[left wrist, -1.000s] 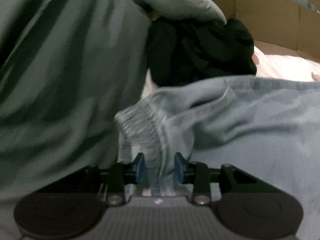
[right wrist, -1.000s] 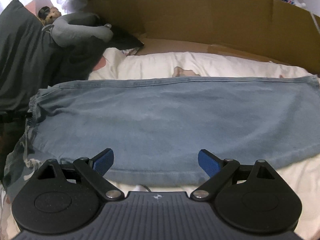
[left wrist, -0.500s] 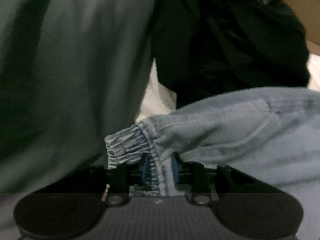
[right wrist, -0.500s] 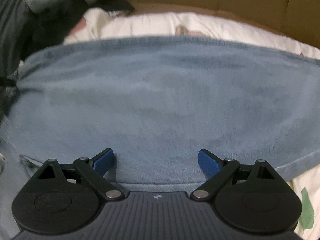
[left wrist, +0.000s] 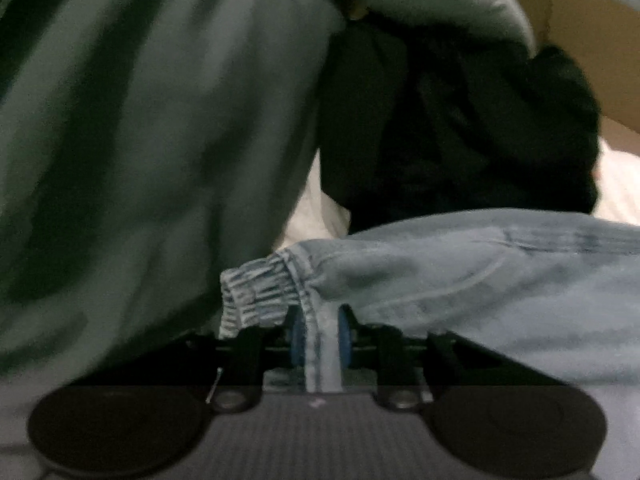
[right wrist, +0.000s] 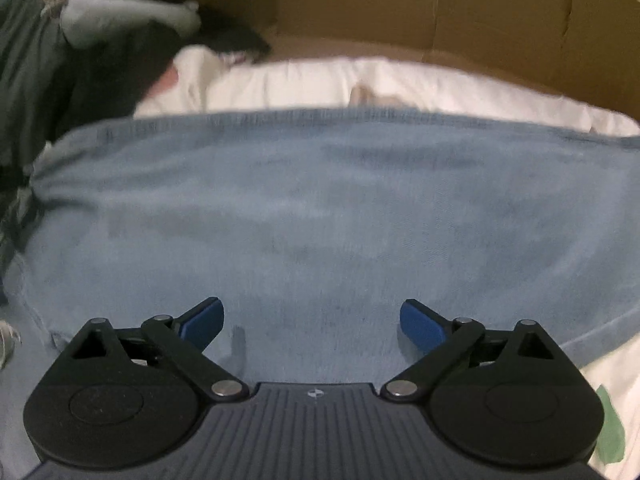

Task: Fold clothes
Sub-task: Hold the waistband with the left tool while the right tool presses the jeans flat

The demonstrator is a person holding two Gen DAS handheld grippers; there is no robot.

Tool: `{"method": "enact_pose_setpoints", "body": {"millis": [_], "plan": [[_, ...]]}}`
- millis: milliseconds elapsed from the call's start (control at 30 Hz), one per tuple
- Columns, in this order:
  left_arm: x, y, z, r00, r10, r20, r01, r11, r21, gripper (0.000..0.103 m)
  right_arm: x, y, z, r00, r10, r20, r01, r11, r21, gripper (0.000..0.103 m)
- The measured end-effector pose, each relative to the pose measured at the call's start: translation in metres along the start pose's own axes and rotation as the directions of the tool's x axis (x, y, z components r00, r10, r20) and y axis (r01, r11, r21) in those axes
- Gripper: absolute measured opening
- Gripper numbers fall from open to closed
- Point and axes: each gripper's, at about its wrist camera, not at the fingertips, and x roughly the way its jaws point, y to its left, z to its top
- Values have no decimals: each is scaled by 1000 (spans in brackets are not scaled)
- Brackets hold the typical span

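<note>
Across the middle of the right wrist view lies 1 pair of light blue jeans (right wrist: 320, 216), spread flat on a white bed sheet (right wrist: 400, 84), long axis running left to right, waist end at left. Far behind, 1 brown cardboard wall (right wrist: 400, 4) w/ fold seams. At far left, a heap of clothes: 1 big dark green garment (left wrist: 140, 140), 1 black garment (left wrist: 460, 128) just right of it, 1 grey piece (right wrist: 128, 12) draped on top. Exact count in that heap can't be told, too blurred. 1 green tape scrap (right wrist: 610, 428) sits on the sheet at near right.

Left tongs (left wrist: 320, 336): closed on the jeans' elastic waistband (left wrist: 260, 292), a strip of denim pinched between the 2 blue pads (left wrist: 298, 336). They've just been closing, then eased a touch wider, cloth between them throughout. Gathered waistband bunches up just left of the pads; the rest of the jeans run off to the right.

Right tongs (right wrist: 312, 320): jaws wide apart, 2 blue pads, nothing between them, poised over the near edge of the jeans around mid-length. Whether the tips touch the denim can't be told.

No brand, label or readable writing anywhere; only a small pale mark on each tong body, too small to read.
</note>
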Motion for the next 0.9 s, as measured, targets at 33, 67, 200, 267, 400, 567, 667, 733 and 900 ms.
{"method": "enact_pose_setpoints", "body": {"millis": [33,67,200,267,400,567,667,733,900], "plan": [[-4,-3,-2,1000,-5,9,5,1000,10,21,-1,0,1,1000,5,1,-5,1000,10,98],[-8,-8,-3,1000,-11,22,10,1000,30,21,0,2,2,1000,12,-2,-12,1000,21,98],[-19,-27,-2,997,-45,70,39,995,89,21,4,15,1,1000,27,-9,-27,1000,1,98],[-22,-34,1,995,-53,84,45,995,87,21,7,25,1,999,32,-16,-33,999,-34,98],[-17,-42,5,991,-69,112,56,992,113,20,12,42,3,998,53,-23,-54,997,-51,98],[-13,-44,-12,998,-57,34,51,987,154,23,24,55,5,996,78,-44,-80,996,-45,98],[9,-43,-10,998,-58,-16,60,989,133,22,30,56,4,995,81,-61,-83,996,-35,98],[20,-44,-5,998,-59,-16,60,991,118,21,35,54,1,994,80,-73,-83,996,-27,98],[33,-51,7,999,-30,11,29,995,98,20,31,44,-11,996,63,-69,-63,998,2,98]]}}
